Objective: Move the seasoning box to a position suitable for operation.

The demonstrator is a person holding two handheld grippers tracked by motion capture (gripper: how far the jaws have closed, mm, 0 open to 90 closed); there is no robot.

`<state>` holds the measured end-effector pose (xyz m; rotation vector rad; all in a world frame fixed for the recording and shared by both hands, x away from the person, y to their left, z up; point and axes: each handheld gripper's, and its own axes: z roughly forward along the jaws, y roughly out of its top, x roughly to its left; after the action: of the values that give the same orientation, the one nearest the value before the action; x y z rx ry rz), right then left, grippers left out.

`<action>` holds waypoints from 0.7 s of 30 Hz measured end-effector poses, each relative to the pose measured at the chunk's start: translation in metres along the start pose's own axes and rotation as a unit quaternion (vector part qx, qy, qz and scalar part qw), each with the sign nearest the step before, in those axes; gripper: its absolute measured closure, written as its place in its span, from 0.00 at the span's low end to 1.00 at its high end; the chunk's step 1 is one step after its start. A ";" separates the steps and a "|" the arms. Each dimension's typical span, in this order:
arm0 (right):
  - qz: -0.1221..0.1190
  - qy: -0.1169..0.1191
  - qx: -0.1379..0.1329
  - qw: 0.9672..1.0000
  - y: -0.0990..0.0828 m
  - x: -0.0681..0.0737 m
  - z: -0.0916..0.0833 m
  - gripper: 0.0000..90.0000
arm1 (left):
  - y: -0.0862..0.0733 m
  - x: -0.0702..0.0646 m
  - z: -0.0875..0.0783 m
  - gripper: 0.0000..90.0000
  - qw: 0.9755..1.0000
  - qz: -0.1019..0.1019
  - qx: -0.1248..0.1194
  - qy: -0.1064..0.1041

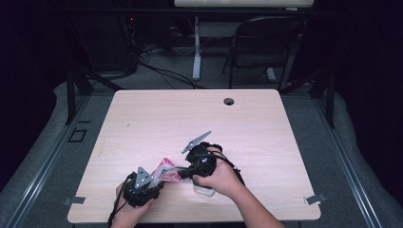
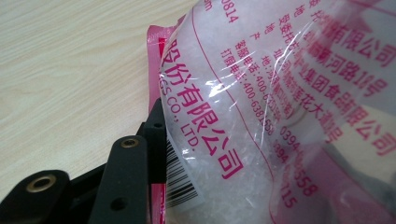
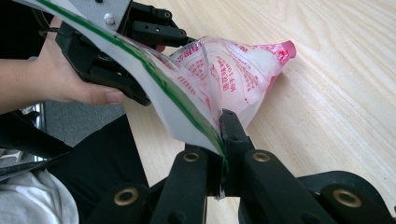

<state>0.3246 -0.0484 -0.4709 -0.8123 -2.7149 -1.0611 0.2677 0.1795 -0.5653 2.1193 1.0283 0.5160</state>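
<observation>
While the right gripper [image 3: 223, 154] has its two black jaws pressed together on the edge of a clear plastic bag [image 3: 224, 74] with pink print, the film pinched flat between the pads, the rest of the bag balloons away from it toward the left gripper [image 3: 140, 51]. A green stripe runs along the bag's white edge up from the pinch. In the right gripper view the left gripper, held in the person's left hand [image 3: 65, 79], meets the far end of the bag, which stretches between the two tools above the table [image 3: 336, 93].

From the left gripper view one black jaw rises at the lower left, and the bag [image 2: 261, 116] lies against its inner side, barcode and pink lettering close up; the jaws stand partly apart, and whether both pads press on the film cannot be told.

Seen from the high view, both grippers [image 1: 142, 183] [image 1: 190, 172] sit near the table's near edge [image 1: 190, 216], the bag [image 1: 166, 171] spanning the short gap between them, white grains visible inside it.
</observation>
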 end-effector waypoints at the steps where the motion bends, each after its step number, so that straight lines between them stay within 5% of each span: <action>1: -0.002 -0.001 0.000 1.000 0.000 0.000 -0.001 0.98 | 0.000 0.000 0.000 0.62 1.000 0.001 0.000 0.000; 11: -0.007 -0.014 -0.021 1.000 -0.006 -0.003 -0.007 0.67 | 0.002 0.002 -0.003 0.63 1.000 -0.006 -0.007 0.001; 21: -0.004 -0.028 -0.014 1.000 -0.018 -0.003 -0.021 0.62 | 0.005 0.004 -0.007 0.63 1.000 -0.004 -0.011 0.013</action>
<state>0.3160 -0.0741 -0.4667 -0.8476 -2.7578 -1.0967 0.2680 0.1837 -0.5569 2.0928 1.0405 0.5490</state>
